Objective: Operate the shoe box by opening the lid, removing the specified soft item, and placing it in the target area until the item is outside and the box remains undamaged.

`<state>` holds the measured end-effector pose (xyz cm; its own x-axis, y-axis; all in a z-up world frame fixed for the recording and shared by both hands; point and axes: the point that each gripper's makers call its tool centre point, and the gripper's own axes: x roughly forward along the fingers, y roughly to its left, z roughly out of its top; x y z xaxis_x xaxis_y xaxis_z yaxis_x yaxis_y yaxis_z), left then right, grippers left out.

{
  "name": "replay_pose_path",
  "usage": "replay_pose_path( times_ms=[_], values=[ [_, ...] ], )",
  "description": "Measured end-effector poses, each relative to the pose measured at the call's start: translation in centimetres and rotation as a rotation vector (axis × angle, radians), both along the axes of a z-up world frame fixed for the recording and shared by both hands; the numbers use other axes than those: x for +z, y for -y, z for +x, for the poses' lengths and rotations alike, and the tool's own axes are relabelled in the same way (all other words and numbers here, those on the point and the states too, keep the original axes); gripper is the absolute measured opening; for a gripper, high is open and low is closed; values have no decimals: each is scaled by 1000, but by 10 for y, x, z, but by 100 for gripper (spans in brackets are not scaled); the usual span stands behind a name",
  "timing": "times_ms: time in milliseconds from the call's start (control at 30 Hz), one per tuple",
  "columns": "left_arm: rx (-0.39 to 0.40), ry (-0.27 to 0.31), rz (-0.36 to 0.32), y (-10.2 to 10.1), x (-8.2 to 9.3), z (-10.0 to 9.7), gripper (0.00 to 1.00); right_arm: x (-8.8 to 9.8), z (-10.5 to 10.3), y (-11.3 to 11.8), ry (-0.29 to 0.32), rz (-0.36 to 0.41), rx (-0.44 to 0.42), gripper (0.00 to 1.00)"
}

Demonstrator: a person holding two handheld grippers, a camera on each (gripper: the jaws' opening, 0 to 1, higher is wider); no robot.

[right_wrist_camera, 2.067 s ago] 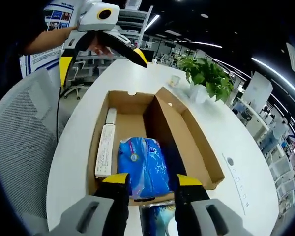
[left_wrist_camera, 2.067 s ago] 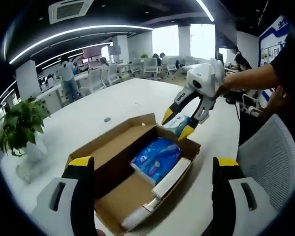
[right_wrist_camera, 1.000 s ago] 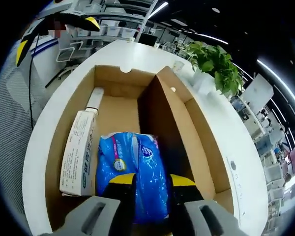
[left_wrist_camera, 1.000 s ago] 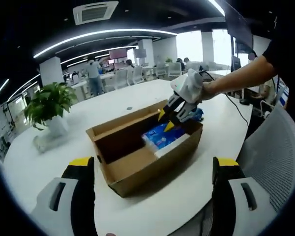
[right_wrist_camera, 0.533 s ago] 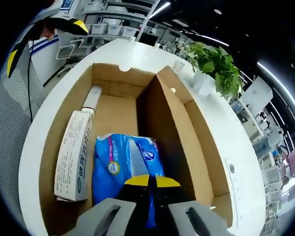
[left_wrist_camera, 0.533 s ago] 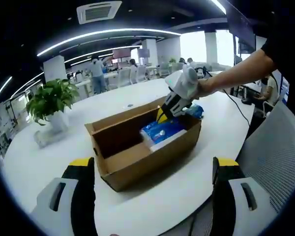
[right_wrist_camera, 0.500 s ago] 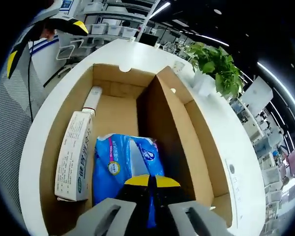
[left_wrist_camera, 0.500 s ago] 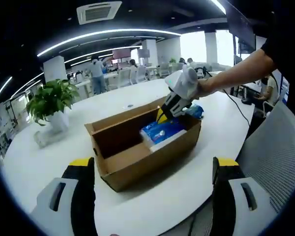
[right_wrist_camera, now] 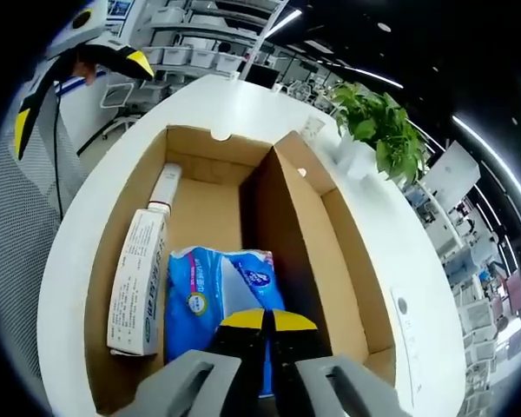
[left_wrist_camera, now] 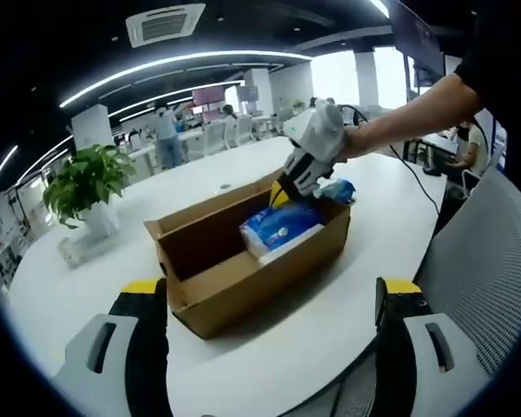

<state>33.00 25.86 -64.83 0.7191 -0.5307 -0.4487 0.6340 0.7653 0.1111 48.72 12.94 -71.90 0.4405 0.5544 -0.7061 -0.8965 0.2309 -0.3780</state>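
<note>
The box (right_wrist_camera: pixel 243 261) lies open under the right claw (right_wrist_camera: pixel 262 320), whose jaws have been closed onto the blue pack (right_wrist_camera: pixel 217 300). The pack has been raised slightly, so removal is judged begun. The left claw (left_wrist_camera: pixel 265 300) is held wide open, empty, well short of the box.

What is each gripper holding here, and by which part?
The right gripper pinches the blue soft pack at its near end, inside the box. The left gripper is open, holding nothing.
</note>
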Motion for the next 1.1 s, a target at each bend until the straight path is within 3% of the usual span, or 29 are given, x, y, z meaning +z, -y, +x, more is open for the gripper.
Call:
replay_pose_path(
  times_ms=[1100],
  values=[
    [-25,15,-9,2,3,-1,99,74,-5,-2,102,79,24,0]
  ],
)
